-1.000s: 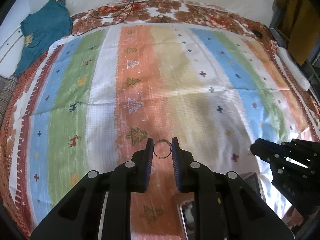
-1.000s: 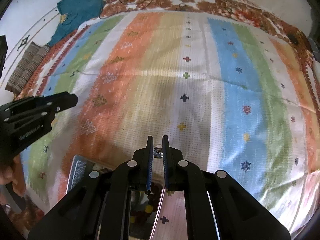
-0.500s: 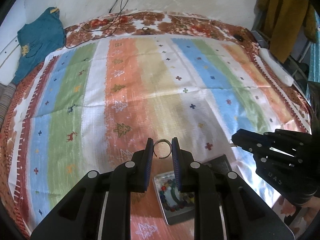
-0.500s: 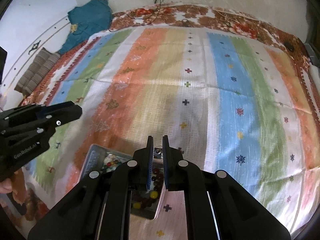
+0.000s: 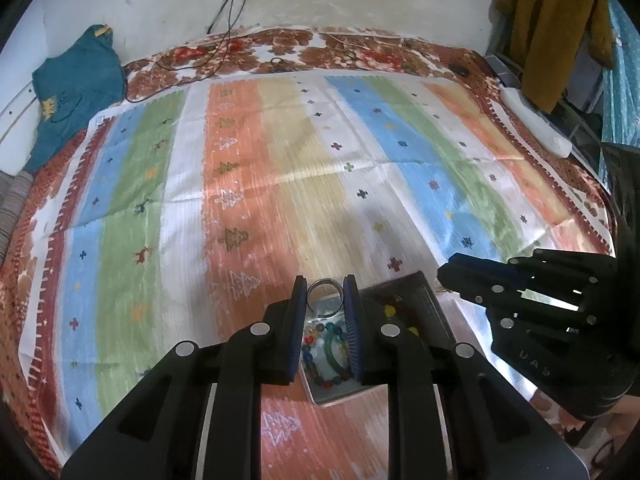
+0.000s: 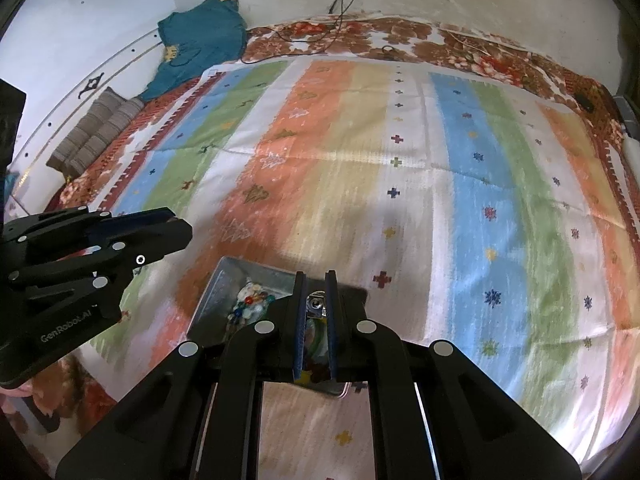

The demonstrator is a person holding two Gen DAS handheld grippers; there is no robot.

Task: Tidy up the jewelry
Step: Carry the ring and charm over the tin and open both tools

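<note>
My left gripper (image 5: 325,282) is shut on a thin silver ring (image 5: 325,296) and holds it above a metal tray (image 5: 424,292) that lies on the striped bedsheet. The tray holds coloured bead bracelets (image 5: 320,344). My right gripper (image 6: 316,280) is shut on a small silver jewelry piece (image 6: 316,306) above the same tray (image 6: 224,280), whose beads (image 6: 250,304) show left of its fingers. The right gripper shows at the right of the left wrist view (image 5: 520,280). The left gripper shows at the left of the right wrist view (image 6: 120,236).
A striped cloth (image 5: 280,180) covers the bed. A teal garment (image 5: 76,92) lies at the far left corner, and cables (image 5: 224,20) hang down the back wall. A white bolster (image 5: 536,124) and a mustard garment (image 5: 552,20) are at the far right. Folded grey cloth (image 6: 96,132) lies at the left edge.
Both grippers have pulled back and risen with their pieces still held. The tray with beads, first mostly hidden below the fingers, is now in plain view under both.
</note>
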